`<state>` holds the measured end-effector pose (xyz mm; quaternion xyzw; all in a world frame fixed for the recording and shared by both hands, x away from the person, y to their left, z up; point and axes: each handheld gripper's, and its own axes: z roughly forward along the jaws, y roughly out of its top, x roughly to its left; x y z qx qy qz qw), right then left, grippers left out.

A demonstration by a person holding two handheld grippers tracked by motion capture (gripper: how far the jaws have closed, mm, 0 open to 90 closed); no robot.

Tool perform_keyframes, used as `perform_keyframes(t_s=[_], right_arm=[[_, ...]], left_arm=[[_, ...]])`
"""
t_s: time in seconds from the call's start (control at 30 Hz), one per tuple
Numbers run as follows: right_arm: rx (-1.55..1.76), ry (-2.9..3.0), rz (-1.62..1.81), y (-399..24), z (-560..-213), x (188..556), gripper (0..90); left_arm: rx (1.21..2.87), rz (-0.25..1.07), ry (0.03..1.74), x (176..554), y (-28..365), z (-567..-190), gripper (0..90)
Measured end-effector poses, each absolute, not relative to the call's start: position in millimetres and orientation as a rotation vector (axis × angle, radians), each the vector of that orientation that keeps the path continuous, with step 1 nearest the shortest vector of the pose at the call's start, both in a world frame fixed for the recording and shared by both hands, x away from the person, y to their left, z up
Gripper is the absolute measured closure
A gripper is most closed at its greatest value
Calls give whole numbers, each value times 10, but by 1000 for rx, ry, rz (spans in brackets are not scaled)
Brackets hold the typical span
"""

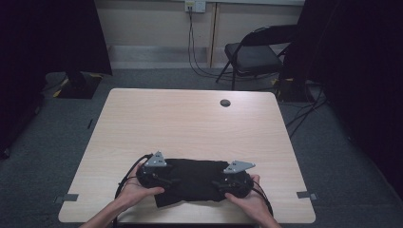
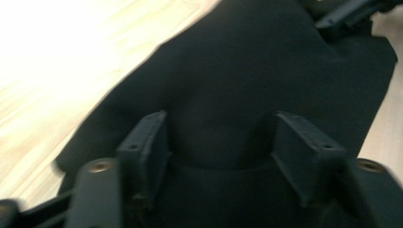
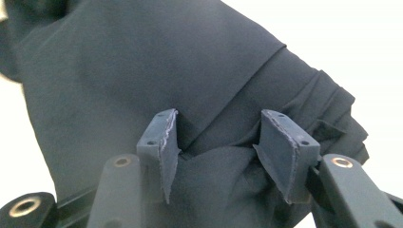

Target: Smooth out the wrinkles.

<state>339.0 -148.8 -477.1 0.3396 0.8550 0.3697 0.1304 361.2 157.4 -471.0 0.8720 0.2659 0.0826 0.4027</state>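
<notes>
While both tools rest low on the near part of the table, the left gripper (image 2: 218,142) stands with its two black jaws apart, a hump of soft black folded cloth (image 2: 247,71) rising in the gap between them; its pads do not pinch the fabric, though the cloth lies right against their inner faces. The right gripper (image 3: 218,142) likewise has its jaws spread, with a bunched fold of the same cloth lying between the pads; the fabric brushes the pads at their base, but they do not press it together.

From the high view, the left gripper (image 1: 153,176) sits at the cloth's left end and the right gripper (image 1: 236,180) at its right end, each topped by a grey three-cornered plate and each held by a bare hand coming in from the bottom edge. The black cloth (image 1: 195,178) lies flat between them as a wide, roughly rectangular bundle, close to the near edge of the light wooden table (image 1: 190,123). In the right gripper view, layered pleats show along the cloth's far right side.

Farther out, a small round dark cable hole (image 1: 225,103) sits near the table's far edge. Beyond the table, a black folding chair (image 1: 254,52) stands on grey carpet.
</notes>
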Motion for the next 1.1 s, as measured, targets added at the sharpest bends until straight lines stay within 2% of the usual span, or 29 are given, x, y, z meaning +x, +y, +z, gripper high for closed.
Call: perform_keyframes(t_s=[0.2,0.27,0.37,0.4,0.5,0.7,0.8,0.97,1.1], right_arm=[[1036,2429,1107,-1532,-4787,3527,452],[1040,2415,1122,-1550,-4755,3502,406],[1106,2383,1190,-1679,-4661,3523,278],[1133,2364,1196,-1738,-4633,3540,257],[1198,2314,1252,-1918,-4571,3540,227],[1236,2239,1293,-2132,-4454,3441,195],[1290,2183,1301,-2288,-4449,3407,179],[1413,2129,1129,-2669,-4641,3430,168],[1485,2126,1007,-2877,-4808,3498,173]], left_arm=[[2208,285,645,3648,1567,-4732,325],[2186,249,652,3626,1621,-4703,292],[2138,224,683,3621,1755,-4637,274],[2118,207,698,3624,1817,-4607,245],[2082,206,721,3616,2004,-4517,249],[2025,250,794,3552,2368,-4453,235],[2034,281,886,3557,2556,-4523,235],[2103,303,1058,3618,2802,-4730,260],[2134,321,1111,3684,2908,-4823,258]])
